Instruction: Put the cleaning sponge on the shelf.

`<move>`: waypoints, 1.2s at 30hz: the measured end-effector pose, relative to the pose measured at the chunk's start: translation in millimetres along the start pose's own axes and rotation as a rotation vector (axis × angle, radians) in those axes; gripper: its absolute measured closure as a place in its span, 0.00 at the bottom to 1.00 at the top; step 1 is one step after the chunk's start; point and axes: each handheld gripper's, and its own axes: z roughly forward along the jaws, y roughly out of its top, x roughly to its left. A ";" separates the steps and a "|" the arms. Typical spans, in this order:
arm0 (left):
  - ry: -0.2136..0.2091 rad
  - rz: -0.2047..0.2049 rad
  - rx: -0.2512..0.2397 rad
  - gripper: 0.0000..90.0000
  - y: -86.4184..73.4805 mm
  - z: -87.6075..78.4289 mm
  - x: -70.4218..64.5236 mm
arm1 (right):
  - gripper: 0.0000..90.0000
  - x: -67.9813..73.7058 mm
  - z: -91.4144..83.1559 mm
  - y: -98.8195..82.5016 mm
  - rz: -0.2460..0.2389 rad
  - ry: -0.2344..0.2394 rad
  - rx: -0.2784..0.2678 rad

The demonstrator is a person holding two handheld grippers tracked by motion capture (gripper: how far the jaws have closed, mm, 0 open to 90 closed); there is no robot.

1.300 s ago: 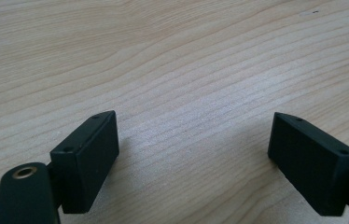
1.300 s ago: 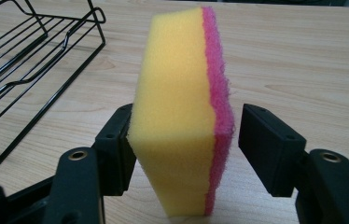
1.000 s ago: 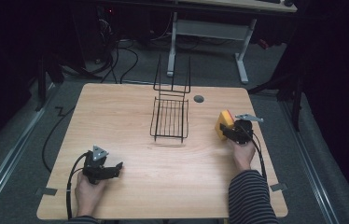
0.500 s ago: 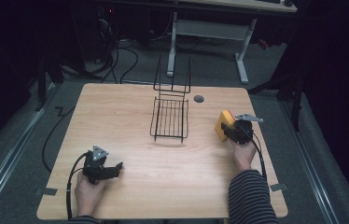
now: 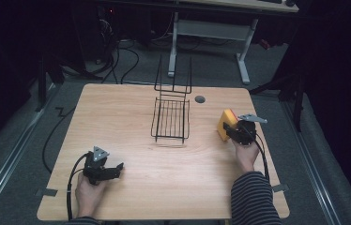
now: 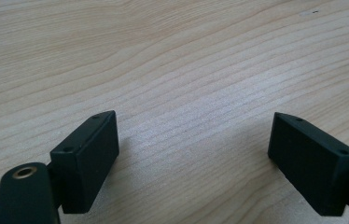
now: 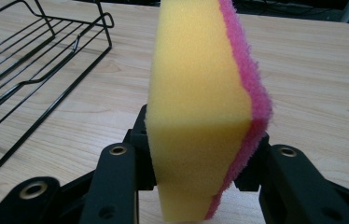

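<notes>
wood-grain table [image 5: 131, 117] in dark room, right gripper [image 5: 232, 131] clamping sponge [image 5: 225, 123], left gripper [image 5: 115, 168] wide

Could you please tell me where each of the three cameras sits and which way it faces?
High view: above the person's side, looking forward and down on the table; both forearms, left gripper, right gripper.
Left gripper view: rides that gripper, facing bare wood between open jaws.
Right gripper view: along jaws shut on the sponge, toward the wire basket.
Shared: high and right gripper views show sponge and basket.
</notes>
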 end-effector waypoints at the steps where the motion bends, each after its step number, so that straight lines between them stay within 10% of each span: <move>1: 0.000 0.000 0.000 0.19 0.0 0.0 0.0 | 0.68 0.5 -1.1 0.4 0.003 0.003 0.000; 36: 0.000 0.000 0.000 0.19 0.0 0.0 0.0 | 0.68 20.0 -31.3 9.4 -0.033 0.113 -0.061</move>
